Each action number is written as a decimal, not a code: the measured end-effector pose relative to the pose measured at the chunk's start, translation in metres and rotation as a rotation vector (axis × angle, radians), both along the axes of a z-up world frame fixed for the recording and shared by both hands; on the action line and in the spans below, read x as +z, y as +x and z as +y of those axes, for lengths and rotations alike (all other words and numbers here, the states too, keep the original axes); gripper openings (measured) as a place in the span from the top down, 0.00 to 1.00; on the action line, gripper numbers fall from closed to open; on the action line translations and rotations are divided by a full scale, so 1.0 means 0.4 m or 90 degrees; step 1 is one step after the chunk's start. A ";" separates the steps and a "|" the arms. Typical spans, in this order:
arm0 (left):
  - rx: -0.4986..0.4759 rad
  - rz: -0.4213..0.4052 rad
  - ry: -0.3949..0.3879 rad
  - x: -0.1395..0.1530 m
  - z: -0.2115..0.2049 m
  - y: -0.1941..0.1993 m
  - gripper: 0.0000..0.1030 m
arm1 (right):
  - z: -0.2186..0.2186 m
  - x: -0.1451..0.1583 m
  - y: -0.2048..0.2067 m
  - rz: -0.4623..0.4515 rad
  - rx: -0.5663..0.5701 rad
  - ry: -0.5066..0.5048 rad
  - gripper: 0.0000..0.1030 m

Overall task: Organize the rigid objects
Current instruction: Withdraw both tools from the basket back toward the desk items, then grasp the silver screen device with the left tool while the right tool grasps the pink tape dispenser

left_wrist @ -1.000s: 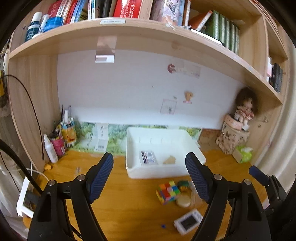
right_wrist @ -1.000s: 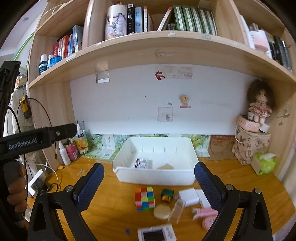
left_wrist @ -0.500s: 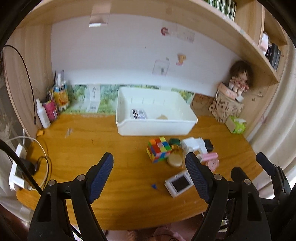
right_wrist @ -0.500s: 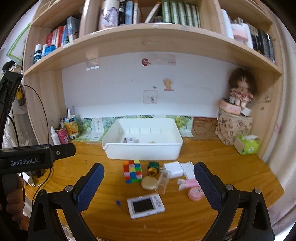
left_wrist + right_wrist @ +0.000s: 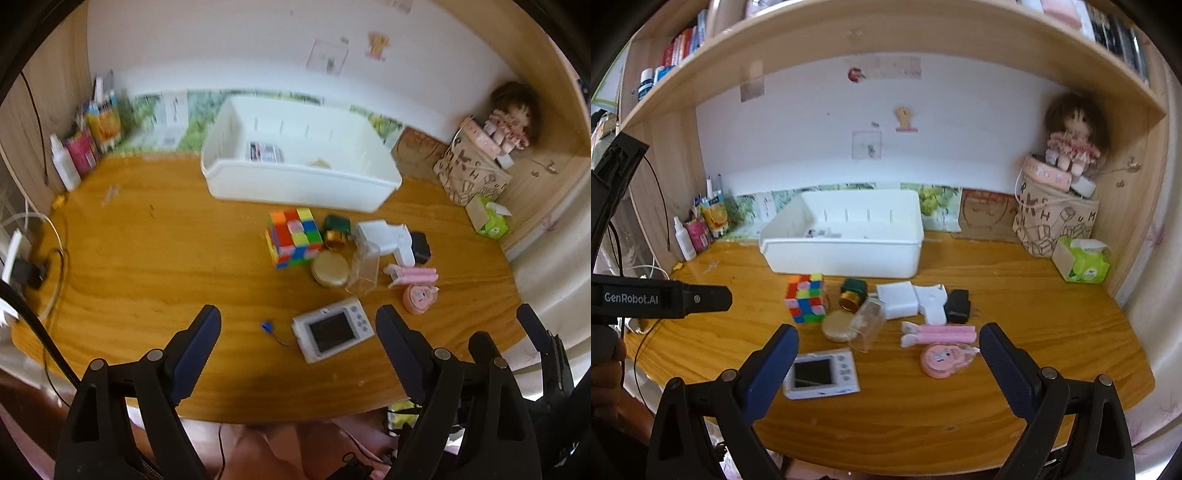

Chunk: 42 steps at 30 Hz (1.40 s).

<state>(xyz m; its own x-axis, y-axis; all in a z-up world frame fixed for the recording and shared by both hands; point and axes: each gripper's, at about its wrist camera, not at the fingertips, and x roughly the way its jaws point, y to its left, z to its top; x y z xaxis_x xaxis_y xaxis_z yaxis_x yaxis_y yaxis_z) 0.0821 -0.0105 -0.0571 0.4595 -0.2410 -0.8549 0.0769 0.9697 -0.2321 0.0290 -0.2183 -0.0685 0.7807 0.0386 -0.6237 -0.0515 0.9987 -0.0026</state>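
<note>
On the wooden desk a white bin (image 5: 295, 186) (image 5: 842, 254) stands at the back with a small card inside. In front of it lie a colourful cube (image 5: 293, 236) (image 5: 807, 299), a gold compact (image 5: 330, 269), a clear box (image 5: 364, 269), a white charger (image 5: 384, 236), pink clips (image 5: 938, 336), a pink tape roll (image 5: 940, 363) and a white screen device (image 5: 332, 334) (image 5: 822, 373). My left gripper (image 5: 298, 317) hovers over the near edge by the device, its jaws opening with nothing between them. My right gripper (image 5: 888, 332) stands open and empty above the pile.
A doll on a printed bag (image 5: 1052, 218) and a green tissue box (image 5: 1082, 260) fill the back right corner. Bottles and pens (image 5: 85, 147) stand at the back left, with cables and a plug (image 5: 26, 273) at the left edge. A shelf (image 5: 886, 44) runs overhead.
Both views have tipped down and drawn back, so the desk's front edge and all the loose items now show. The left jaws stand slightly wider. No object has moved.
</note>
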 end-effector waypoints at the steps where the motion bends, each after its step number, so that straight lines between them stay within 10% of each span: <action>1: 0.003 0.011 -0.001 -0.005 -0.013 0.005 0.15 | -0.022 -0.008 0.015 0.015 0.004 0.007 0.04; 25: 0.203 0.342 -0.045 -0.258 -0.133 0.151 0.15 | -0.210 -0.238 0.336 0.342 0.128 0.005 0.01; 42: 0.266 0.445 -0.023 -0.336 -0.121 0.209 0.11 | -0.204 -0.354 0.421 0.511 0.206 -0.038 0.01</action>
<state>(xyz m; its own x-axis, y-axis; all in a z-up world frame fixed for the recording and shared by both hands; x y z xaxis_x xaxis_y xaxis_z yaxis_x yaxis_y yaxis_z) 0.1657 -0.0589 -0.1915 -0.1187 -0.2014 -0.9723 -0.4633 0.8773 -0.1251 0.1975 -0.3000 -0.2102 0.0604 0.1321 -0.9894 -0.3416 0.9341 0.1039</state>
